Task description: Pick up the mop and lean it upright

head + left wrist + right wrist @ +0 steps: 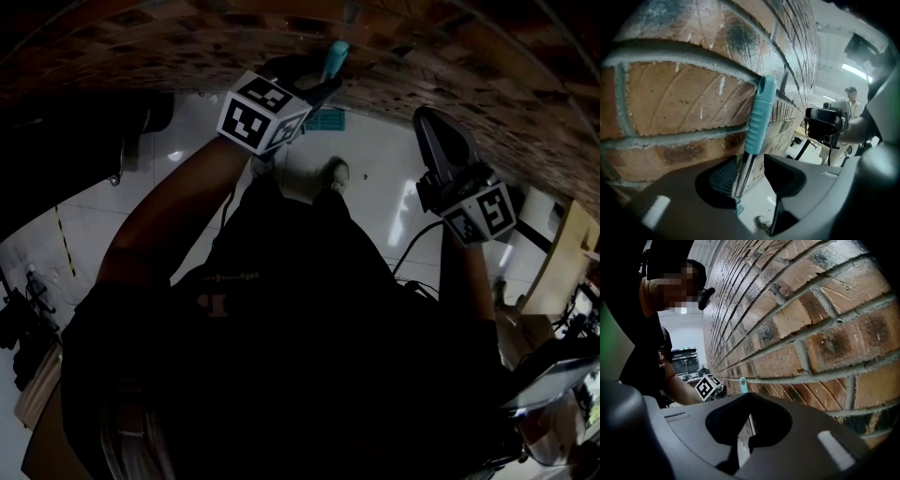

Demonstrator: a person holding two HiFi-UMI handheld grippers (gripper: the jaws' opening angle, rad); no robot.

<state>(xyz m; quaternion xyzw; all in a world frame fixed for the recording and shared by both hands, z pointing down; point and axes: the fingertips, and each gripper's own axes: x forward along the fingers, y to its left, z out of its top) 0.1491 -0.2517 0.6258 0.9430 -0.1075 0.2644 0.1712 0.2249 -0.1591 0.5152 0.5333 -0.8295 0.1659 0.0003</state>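
The mop (760,115) leans upright against the brick wall (679,98), its shaft between the left gripper's (752,172) spread jaws. The right gripper's (749,439) jaws look pressed together, empty. Any retreat should go straight back, clear of the shaft, lest it slide.

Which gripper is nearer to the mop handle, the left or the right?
Left. The left gripper has the mop handle between its open jaws, by the brick wall. The right gripper is off to the side, apart from it.

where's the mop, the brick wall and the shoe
mop (761,115), left gripper view, teal grip
brick wall (670,98), left gripper view, a brick face
shoe (336,173), head view, its upper
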